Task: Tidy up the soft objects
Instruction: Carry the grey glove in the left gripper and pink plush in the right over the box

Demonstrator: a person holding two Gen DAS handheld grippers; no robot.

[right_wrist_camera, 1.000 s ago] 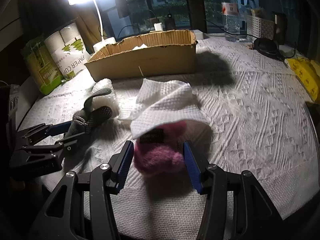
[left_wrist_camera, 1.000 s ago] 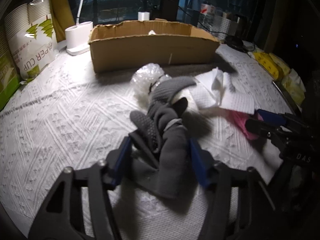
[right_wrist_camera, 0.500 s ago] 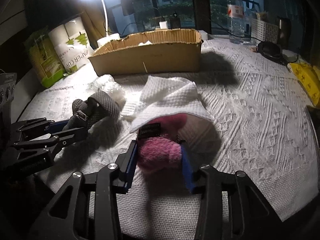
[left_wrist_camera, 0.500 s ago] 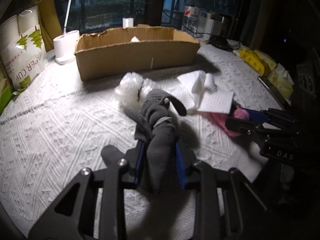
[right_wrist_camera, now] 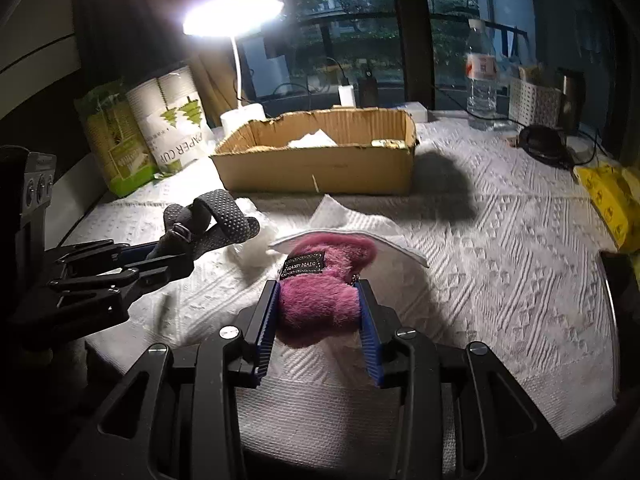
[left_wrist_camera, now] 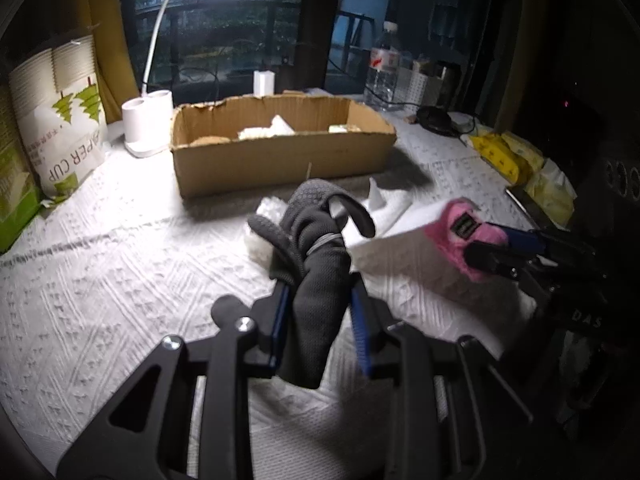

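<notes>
My left gripper [left_wrist_camera: 320, 312] is shut on a dark grey glove [left_wrist_camera: 316, 248] and holds it above the table; it also shows in the right wrist view [right_wrist_camera: 200, 220]. My right gripper [right_wrist_camera: 318, 312] is shut on a pink fuzzy pouch [right_wrist_camera: 320, 292] with a dark label, lifted off the table; the pouch shows in the left wrist view [left_wrist_camera: 464, 236]. A white waffle cloth [right_wrist_camera: 360, 228] and a clear bubble wrap wad [right_wrist_camera: 256, 244] lie between them. An open cardboard box [left_wrist_camera: 280, 152] stands behind, with white items inside.
A lit desk lamp [right_wrist_camera: 234, 16] and paper cup packs [left_wrist_camera: 60, 120] stand at the back left. A water bottle [right_wrist_camera: 482, 76] and a basket stand at the back right. Yellow packets [left_wrist_camera: 508, 156] lie at the right edge. A white textured cloth [right_wrist_camera: 500, 260] covers the table.
Both grippers closed on their objects and lifted them: the left raised the grey glove, the right raised the pink pouch from under the white cloth.
</notes>
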